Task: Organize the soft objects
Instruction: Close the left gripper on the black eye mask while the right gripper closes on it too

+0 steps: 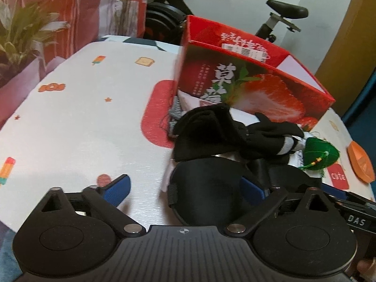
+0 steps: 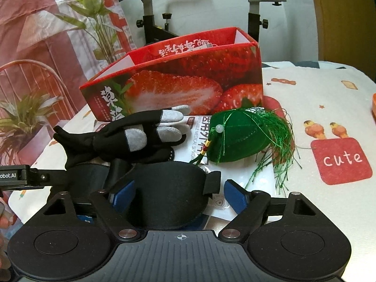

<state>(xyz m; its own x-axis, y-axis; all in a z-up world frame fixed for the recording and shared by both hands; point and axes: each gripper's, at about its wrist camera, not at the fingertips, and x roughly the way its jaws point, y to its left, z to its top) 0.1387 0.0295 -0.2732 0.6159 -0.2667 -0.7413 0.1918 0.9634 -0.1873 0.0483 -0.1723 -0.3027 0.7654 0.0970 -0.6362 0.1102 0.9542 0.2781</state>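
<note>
Patterned cloth covers the surface (image 2: 329, 98); exercise bike (image 2: 150, 11) behind. Strawberry box (image 2: 178, 87) sits open-topped at the far side, soft pile just in front: black gloves (image 2: 131, 138), green tasselled pouch (image 2: 242, 136), mask packet (image 2: 235, 188) underneath, black eye mask (image 2: 162, 192) nearest. Right hand-held gripper (image 2: 181, 196) straddles the eye mask, pads not yet pressing, so released. Left hand-held gripper (image 1: 188, 189) spread wide, right pad beside the mask's edge, nothing gripped. Suggest: right clamps the mask mid-body, avoid catching the packet below, lift clear of gloves, drop into box.
</note>
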